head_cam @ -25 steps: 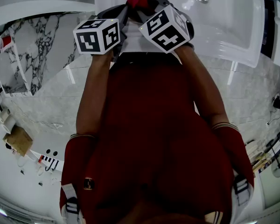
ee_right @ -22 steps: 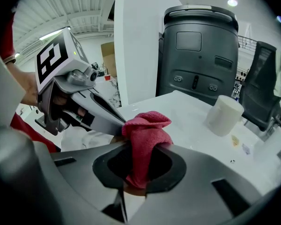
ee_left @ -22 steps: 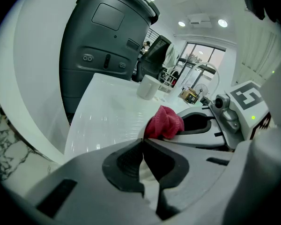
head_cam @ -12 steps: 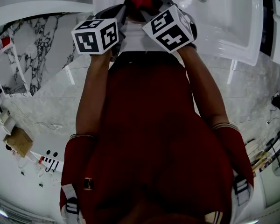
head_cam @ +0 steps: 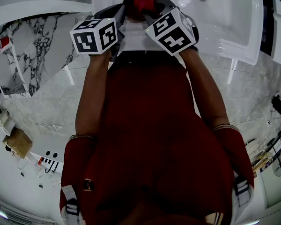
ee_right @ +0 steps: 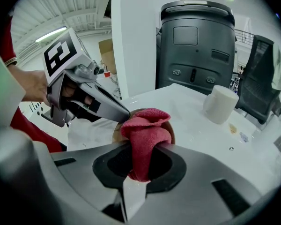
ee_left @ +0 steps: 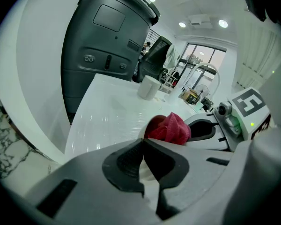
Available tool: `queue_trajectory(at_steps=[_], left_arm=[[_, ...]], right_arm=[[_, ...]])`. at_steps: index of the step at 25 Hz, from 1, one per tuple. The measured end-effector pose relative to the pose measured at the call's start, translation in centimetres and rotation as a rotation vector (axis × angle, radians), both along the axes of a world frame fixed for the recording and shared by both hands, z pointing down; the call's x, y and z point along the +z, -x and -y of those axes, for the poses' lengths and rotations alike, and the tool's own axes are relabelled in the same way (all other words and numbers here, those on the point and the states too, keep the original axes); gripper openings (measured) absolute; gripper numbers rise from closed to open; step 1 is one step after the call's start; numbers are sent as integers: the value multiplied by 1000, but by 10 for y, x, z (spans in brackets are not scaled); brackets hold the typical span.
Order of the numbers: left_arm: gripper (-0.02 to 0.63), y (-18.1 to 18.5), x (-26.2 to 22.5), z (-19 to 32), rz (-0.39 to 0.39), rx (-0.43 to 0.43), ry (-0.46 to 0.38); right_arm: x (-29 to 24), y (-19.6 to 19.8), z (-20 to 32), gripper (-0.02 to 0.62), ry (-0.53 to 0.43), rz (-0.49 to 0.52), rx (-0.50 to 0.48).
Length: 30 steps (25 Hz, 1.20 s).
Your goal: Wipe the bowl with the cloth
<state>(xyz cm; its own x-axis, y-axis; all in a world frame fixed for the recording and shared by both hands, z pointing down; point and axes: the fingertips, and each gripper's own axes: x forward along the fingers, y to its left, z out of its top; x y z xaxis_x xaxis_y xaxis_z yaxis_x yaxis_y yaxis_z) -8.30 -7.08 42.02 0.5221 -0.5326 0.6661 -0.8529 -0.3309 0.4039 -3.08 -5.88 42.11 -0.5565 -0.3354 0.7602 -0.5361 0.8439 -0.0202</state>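
**Bowl pinned by left tongs, cloth in right: wipe under way**

Bowl (ee_right: 171, 133) sits on the white worktop (ee_right: 192, 125), straight ahead of both tongs and just past their tips. It is brown, and most of it is hidden behind the cloth.

- **Left tongs** (ee_left: 143, 143): jaws drawn together. The tip meets the near rim, so they look clamped on the bowl to steady it, though the rim itself is barely visible between the pads.
- **Right tongs** (ee_right: 140, 161): clamped on the red cloth (ee_right: 145, 132), which bunches up out of the jaws and pushes into the bowl.
- **White mug** (ee_right: 220, 104): well beyond the right tongs, not involved.

Step, as I judge it, is the wiping itself, with cloth in contact and bowl held. I can't tell how much of the surface is done.

The next move calls for sweeping the cloth round the inner wall while the left grip holds firm. The tongs sit tip to tip, so watch for a clash or for the bowl tipping.
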Motion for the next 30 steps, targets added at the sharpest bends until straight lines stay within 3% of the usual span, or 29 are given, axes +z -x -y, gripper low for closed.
queue_trajectory(at_steps=[30], left_arm=[[14, -7, -1, -4, 4, 20, 5]], right_arm=[[7, 27, 0, 51, 26, 3, -60]])
